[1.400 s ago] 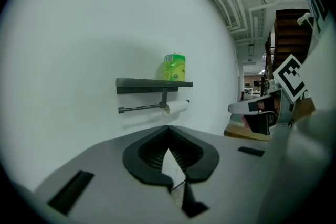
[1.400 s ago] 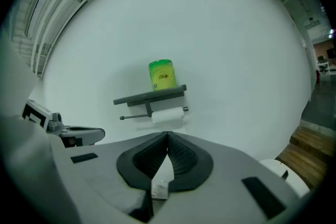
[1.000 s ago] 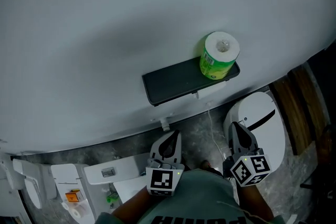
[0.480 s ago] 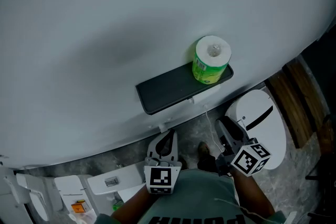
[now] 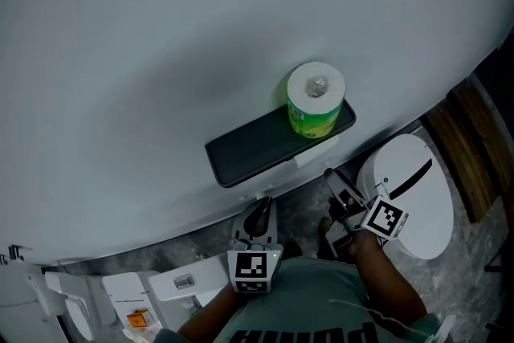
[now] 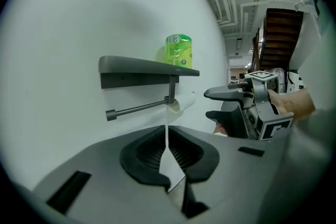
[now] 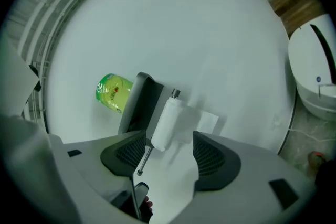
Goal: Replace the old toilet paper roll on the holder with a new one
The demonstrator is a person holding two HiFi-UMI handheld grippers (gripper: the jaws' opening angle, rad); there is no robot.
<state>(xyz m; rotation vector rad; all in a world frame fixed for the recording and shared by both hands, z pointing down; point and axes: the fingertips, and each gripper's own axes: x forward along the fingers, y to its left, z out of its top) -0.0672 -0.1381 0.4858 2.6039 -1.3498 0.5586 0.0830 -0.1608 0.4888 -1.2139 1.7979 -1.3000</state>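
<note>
The right gripper (image 7: 169,156) has just been opening its jaws; they stand spread and empty. The old roll (image 7: 167,122) (thin, a loose sheet hanging from it) sits on the holder bar (image 7: 145,159) just ahead of the gap, touching neither pad. The green-wrapped new roll (image 7: 113,93) stands on the shelf (image 7: 140,107) beyond that bar, and the left gripper (image 6: 167,150), jaws pressed together on nothing, faces the holder from farther off.

A white round lid (image 5: 405,189) with a black stripe sits at four o'clock on the grey mottled floor (image 5: 301,209). Wooden planks (image 5: 474,140) lie at three o'clock, and white fixtures (image 5: 161,289) at seven.
</note>
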